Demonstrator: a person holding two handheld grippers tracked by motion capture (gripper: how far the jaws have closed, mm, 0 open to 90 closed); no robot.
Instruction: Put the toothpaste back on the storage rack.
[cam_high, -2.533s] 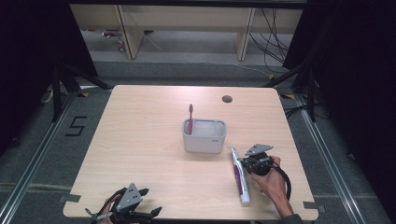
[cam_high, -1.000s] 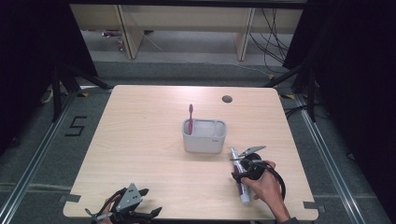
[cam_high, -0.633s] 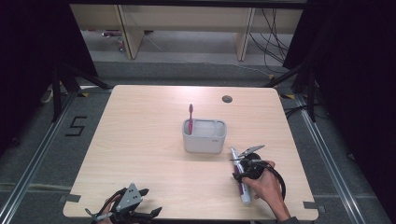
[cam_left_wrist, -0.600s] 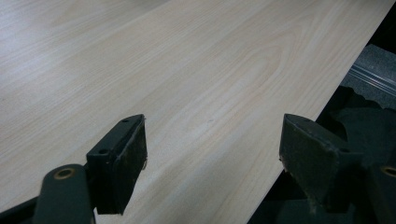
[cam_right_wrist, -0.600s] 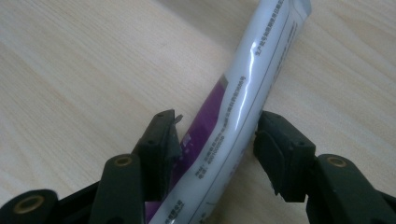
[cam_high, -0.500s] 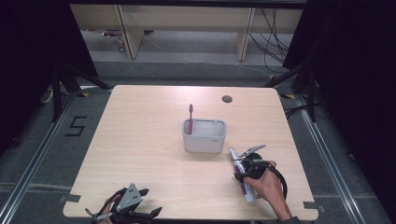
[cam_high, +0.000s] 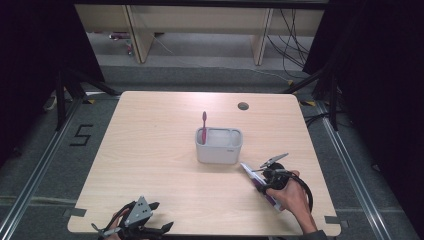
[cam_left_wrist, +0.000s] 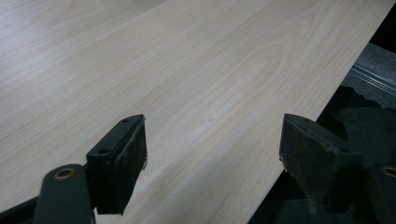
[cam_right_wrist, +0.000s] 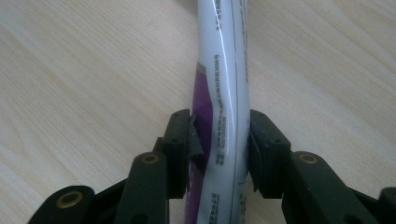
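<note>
Right tool (cam_right_wrist: 219, 140) around tube (cam_right_wrist: 224, 70), mid-table.

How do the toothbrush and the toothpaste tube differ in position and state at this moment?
The toothbrush stands upright in the grey holder, while the toothpaste tube lies low over the table beside that holder. No gripper touches the toothbrush; the tube is clamped between the fingers of the right gripper. The toothbrush is thin and pink-red; the tube is thicker, white and purple. The left gripper is open, away from both.
</note>
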